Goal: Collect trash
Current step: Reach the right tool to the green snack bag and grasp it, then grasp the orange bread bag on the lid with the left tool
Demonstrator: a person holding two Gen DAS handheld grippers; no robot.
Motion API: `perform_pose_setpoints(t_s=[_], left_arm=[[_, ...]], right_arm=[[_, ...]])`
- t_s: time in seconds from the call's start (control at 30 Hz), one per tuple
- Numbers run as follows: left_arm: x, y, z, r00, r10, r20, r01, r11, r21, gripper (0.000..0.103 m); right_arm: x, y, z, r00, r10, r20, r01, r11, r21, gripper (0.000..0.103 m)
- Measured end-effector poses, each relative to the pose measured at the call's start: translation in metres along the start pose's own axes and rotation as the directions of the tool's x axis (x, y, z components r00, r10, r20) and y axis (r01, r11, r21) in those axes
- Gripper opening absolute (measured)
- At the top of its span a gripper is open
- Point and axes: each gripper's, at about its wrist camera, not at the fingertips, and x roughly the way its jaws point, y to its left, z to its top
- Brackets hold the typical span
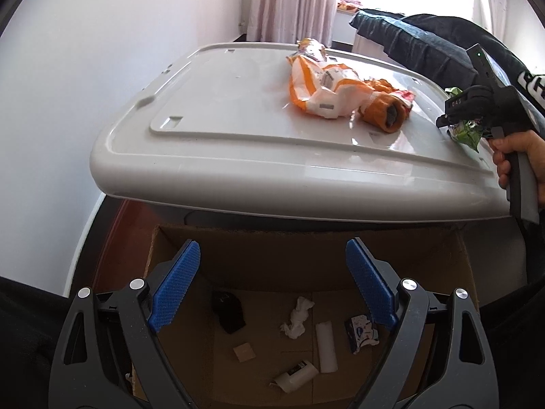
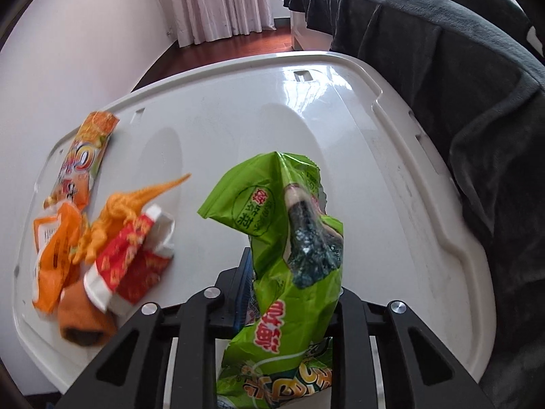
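The right tongs [image 2: 289, 306] have pinched the green snack wrapper [image 2: 282, 238] on the white bin lid [image 2: 391, 170], so next comes carrying it over to the cardboard box [image 1: 340, 259] below, where the left tongs [image 1: 272, 286] wait wide and empty.

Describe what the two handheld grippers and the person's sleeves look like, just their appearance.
The left gripper has dark grey open-frame linkage arms with round silver pivot bolts, ending in blue textured fingers. The right gripper is a black body with small white lettering, a green indicator light on top and a grey pistol-style handle; blue pads show between its fingers. The sleeve behind it is dark with white printed letters.
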Motion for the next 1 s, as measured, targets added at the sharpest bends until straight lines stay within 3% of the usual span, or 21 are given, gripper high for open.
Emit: perform_pose_setpoints(t_s=[0.13, 0.3, 0.4, 0.53, 0.63, 0.83, 0.9, 1.0], left_arm=[[-0.012, -0.002, 0.025, 0.998, -0.062, 0.021, 0.062, 0.998, -0.006, 0.085], [-0.007, -0.023, 0.099, 0.983, -0.178, 0.042, 0.177, 0.984, 0.031, 0.091], [0.016, -0.041, 0.146, 0.979, -0.200, 0.039, 0.199, 0.980, 0.032, 0.091], [0.064, -0.060, 0.187, 0.979, -0.198, -0.044, 0.200, 0.979, 0.035, 0.091], [0.093, -0.061, 0.196, 0.978, -0.183, -0.101, 0.187, 0.982, 0.033, 0.091], [0.128, -0.055, 0.188, 0.957, -0.222, -0.185, 0.236, 0.970, 0.057, 0.091], [0.137, -0.053, 0.188, 0.966, -0.182, -0.183, 0.199, 0.976, 0.084, 0.091], [0.146, -0.045, 0.191, 0.967, -0.184, -0.176, 0.198, 0.978, 0.065, 0.090]], right_arm=[[-0.006, 0.002, -0.012, 1.000, -0.003, 0.016, 0.004, 0.998, -0.060, 0.025], [-0.012, -0.002, -0.017, 1.000, 0.022, 0.014, -0.021, 0.996, -0.083, 0.025], [-0.010, -0.003, -0.016, 0.999, 0.035, 0.011, -0.034, 0.996, -0.086, 0.025], [-0.008, -0.007, -0.011, 0.997, 0.071, 0.001, -0.071, 0.995, -0.066, 0.026], [-0.007, -0.011, -0.010, 0.995, 0.098, -0.005, -0.098, 0.994, -0.050, 0.026], [-0.005, -0.011, -0.009, 0.994, 0.106, -0.006, -0.107, 0.993, -0.040, 0.026], [-0.005, -0.011, -0.010, 0.995, 0.103, -0.005, -0.103, 0.994, -0.037, 0.026], [-0.005, -0.010, -0.010, 0.995, 0.098, -0.006, -0.098, 0.994, -0.037, 0.026]])
